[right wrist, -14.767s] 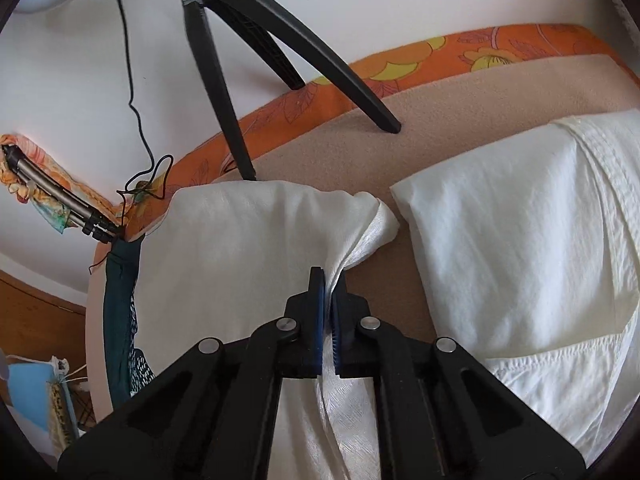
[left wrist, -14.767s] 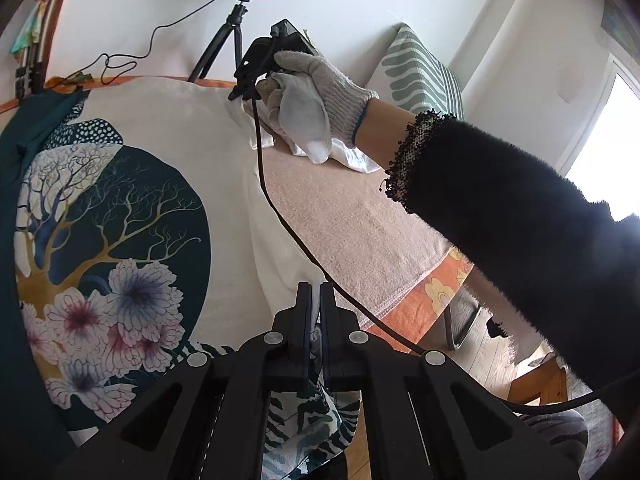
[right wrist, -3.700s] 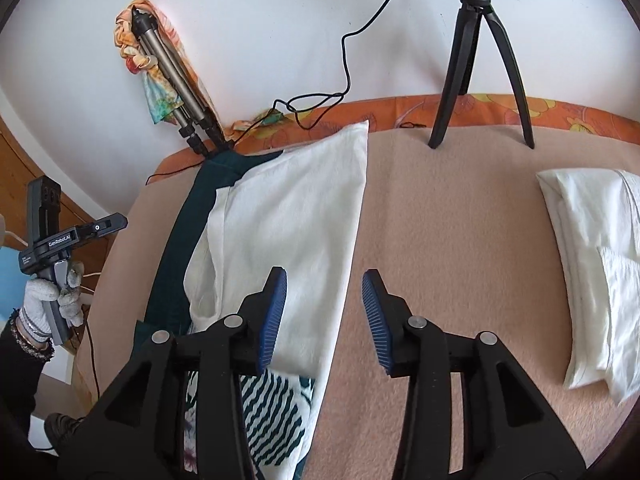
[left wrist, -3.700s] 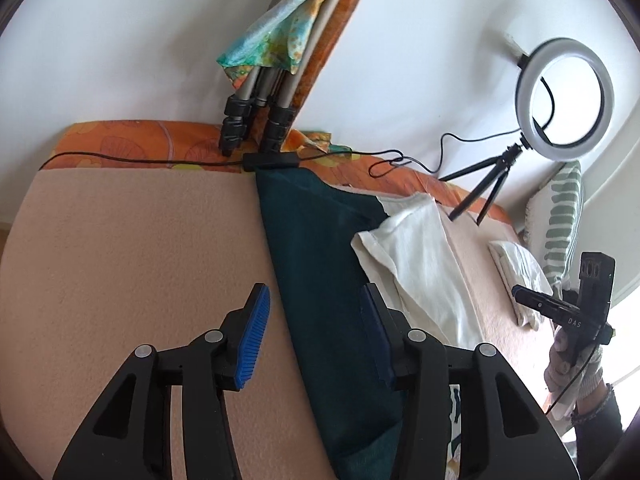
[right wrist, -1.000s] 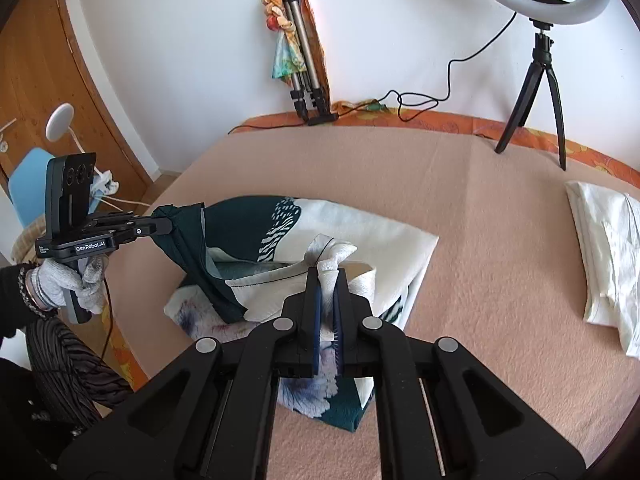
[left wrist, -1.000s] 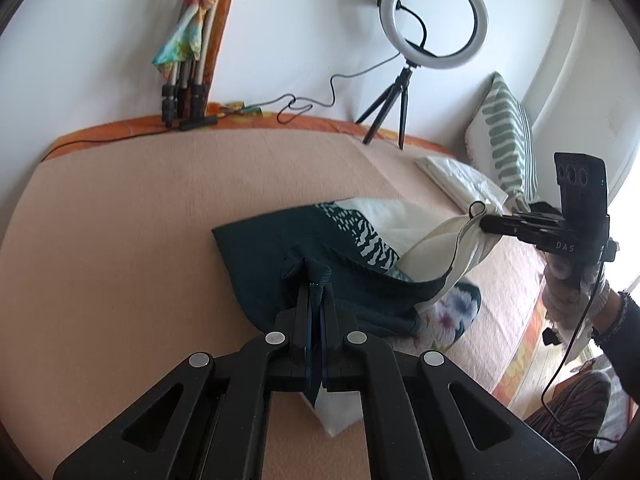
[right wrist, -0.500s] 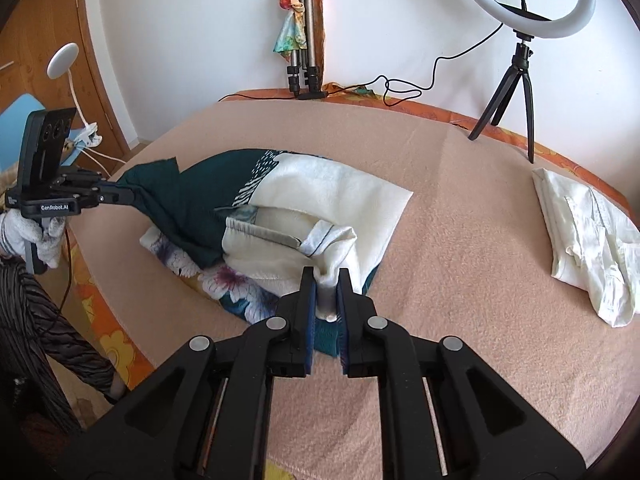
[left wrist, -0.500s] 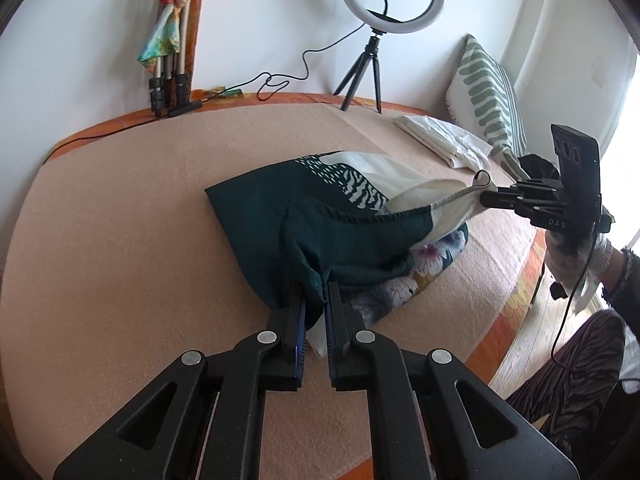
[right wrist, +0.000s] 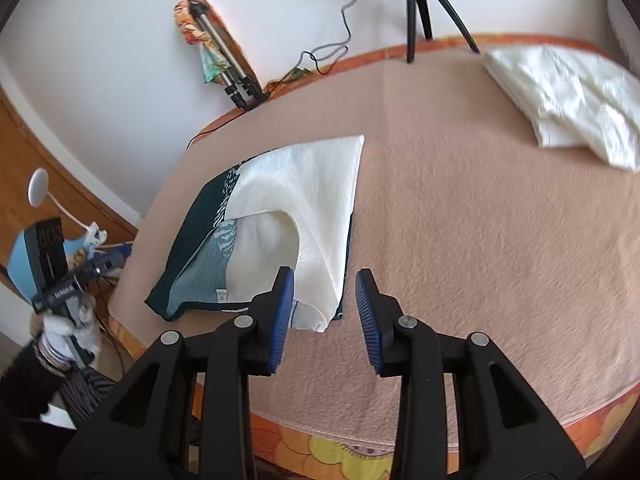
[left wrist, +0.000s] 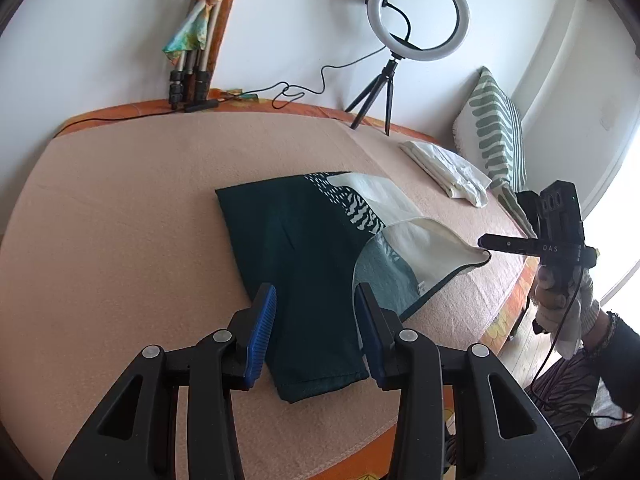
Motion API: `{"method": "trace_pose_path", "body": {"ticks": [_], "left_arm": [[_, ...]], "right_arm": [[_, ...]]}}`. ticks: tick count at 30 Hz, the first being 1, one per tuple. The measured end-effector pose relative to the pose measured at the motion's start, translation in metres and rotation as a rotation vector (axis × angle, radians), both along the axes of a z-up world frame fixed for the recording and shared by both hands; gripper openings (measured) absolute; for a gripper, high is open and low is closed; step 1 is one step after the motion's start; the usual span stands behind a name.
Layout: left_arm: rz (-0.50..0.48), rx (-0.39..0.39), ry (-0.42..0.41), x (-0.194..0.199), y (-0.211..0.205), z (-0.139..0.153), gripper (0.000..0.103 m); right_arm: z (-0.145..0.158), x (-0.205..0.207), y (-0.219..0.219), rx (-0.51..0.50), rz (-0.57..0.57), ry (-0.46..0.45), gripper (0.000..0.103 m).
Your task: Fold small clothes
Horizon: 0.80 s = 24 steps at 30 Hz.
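Garment (left wrist: 304,248): one dark green and cream printed piece lies folded on the peach blanket (left wrist: 120,220). Its near dark edge sits between and just beyond the fingers of the left gripper (left wrist: 316,328). Its cream corner (right wrist: 320,312) lies just ahead of the right gripper (right wrist: 325,316), close to the left pad.

Both sets of jaws are opening. Neither pad pair presses on the cloth; both grippers hold nothing.

Count: one printed garment, one folded white garment (right wrist: 568,96) well apart near the far edge, one striped cushion (left wrist: 492,148), one ring light (left wrist: 418,20) on a tripod, two grippers.

The lower layers of the printed garment are hidden under the fold. In the right wrist view the ring light is cut off and the white garment is blurred.
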<state>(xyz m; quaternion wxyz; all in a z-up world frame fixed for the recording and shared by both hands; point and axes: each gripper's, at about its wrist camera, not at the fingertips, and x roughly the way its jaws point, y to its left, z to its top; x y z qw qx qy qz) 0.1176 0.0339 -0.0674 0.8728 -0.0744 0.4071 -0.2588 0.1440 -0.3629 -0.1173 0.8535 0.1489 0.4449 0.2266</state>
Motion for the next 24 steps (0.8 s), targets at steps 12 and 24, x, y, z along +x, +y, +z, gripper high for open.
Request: {"method": "trace_pose_path", "body": {"ticks": [12,24], "left_arm": [[-0.146,0.089,0.098,-0.011,-0.040,-0.040,0.039],[-0.198,0.121,0.117,-0.014,-0.046,-0.039,0.038]], "right_arm": [[-0.045,0.014,-0.013,0.414,-0.012,0.251,0.031],[0.004,-0.021,0.022,-0.232,0.134,0.020,0.018]]}}
